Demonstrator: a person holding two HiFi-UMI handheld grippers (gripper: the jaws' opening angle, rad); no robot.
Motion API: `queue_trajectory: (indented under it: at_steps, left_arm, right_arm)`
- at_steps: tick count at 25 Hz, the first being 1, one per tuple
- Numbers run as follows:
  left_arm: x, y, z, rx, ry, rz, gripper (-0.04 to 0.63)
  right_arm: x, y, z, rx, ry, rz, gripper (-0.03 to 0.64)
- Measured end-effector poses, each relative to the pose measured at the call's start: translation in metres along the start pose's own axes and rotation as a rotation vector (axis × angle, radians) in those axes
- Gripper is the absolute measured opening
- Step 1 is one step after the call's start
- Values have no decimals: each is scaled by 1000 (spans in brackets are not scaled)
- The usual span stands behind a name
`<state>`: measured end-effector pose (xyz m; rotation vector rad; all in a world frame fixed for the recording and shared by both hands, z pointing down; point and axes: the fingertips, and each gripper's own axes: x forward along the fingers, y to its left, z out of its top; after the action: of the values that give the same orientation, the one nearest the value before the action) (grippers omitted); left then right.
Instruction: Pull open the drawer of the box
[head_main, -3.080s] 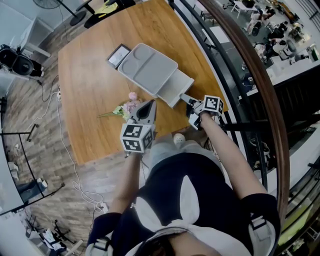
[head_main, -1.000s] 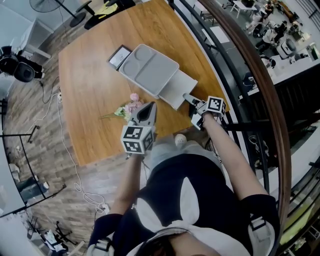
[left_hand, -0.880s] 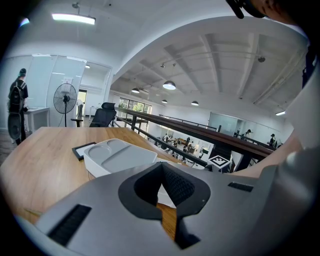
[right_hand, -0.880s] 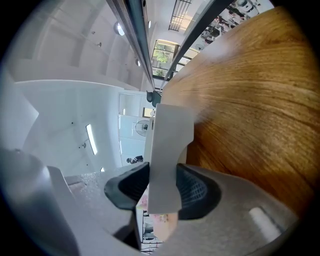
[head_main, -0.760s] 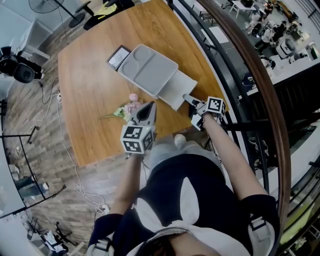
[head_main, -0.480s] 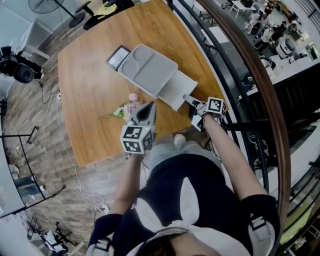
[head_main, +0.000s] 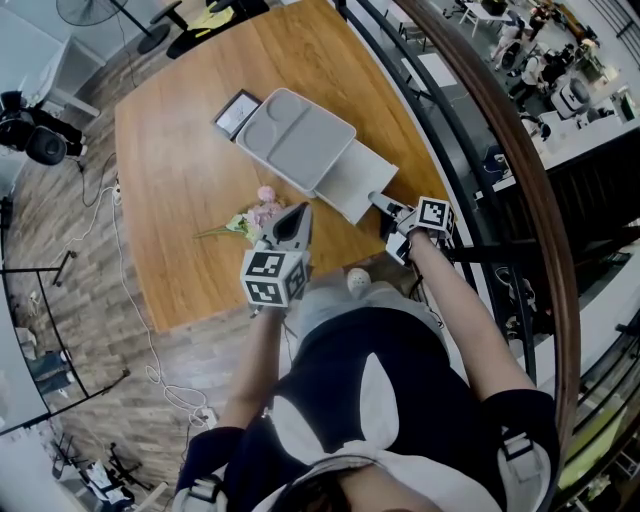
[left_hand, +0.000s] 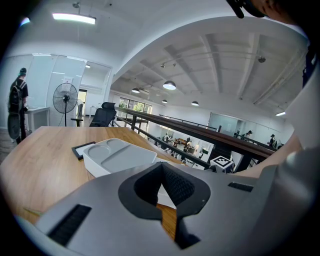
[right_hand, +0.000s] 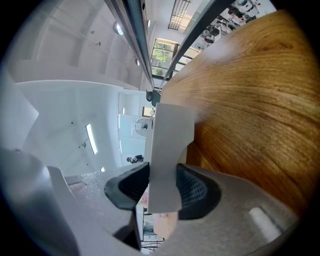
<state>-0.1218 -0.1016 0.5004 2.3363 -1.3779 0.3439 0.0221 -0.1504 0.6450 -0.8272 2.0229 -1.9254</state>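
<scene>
Your right gripper (head_main: 381, 204) clamps the pale grey drawer (head_main: 358, 178) standing out from the box (head_main: 300, 135); your left gripper's (head_main: 302, 211) jaws meet, empty.

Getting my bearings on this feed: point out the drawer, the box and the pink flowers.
drawer (head_main: 360, 182), head view, its pulled-out top face.
box (head_main: 297, 135), head view, middle of its lid.
pink flowers (head_main: 263, 206), head view, the blossoms.

A wooden table (head_main: 180, 130) carries a grey box (head_main: 295, 135), a black frame (head_main: 238, 112) and pink flowers (head_main: 255, 212).
</scene>
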Motion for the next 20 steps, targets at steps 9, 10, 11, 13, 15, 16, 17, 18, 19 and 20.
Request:
queue_trajectory:
  at_steps: [9, 10, 11, 13, 15, 16, 17, 18, 19, 20]
  left_arm:
    - [1, -2, -2, 17, 20, -12, 17]
    - [1, -2, -2, 16, 18, -12, 17]
    - [1, -2, -1, 14, 12, -11, 17]
    - [1, -2, 0, 9, 6, -11, 17]
    - [0, -4, -1, 8, 8, -12, 17]
    - [0, -4, -2, 8, 9, -13, 17]
    - [0, -4, -2, 8, 10, -14, 17]
    - [0, -4, -2, 8, 10, -15, 17]
    - [0, -5, -3, 8, 10, -17, 17]
    - [0, -5, -3, 7, 11, -18, 17]
  right_arm:
    - [-7, -4, -3, 3, 2, -4, 167]
    - [-8, -4, -3, 4, 3, -5, 167]
    - [-9, -3, -3, 4, 2, -6, 167]
    - [-12, -4, -3, 5, 0, -8, 167]
    - [-15, -4, -4, 5, 0, -9, 167]
    - [-16, -4, -4, 8, 0, -12, 167]
    - [-17, -4, -5, 15, -1, -17, 168]
    - [-18, -3, -6, 22, -3, -24, 169]
    - [-19, -3, -6, 25, -4, -26, 169]
    - [-20, -3, -6, 22, -5, -24, 169]
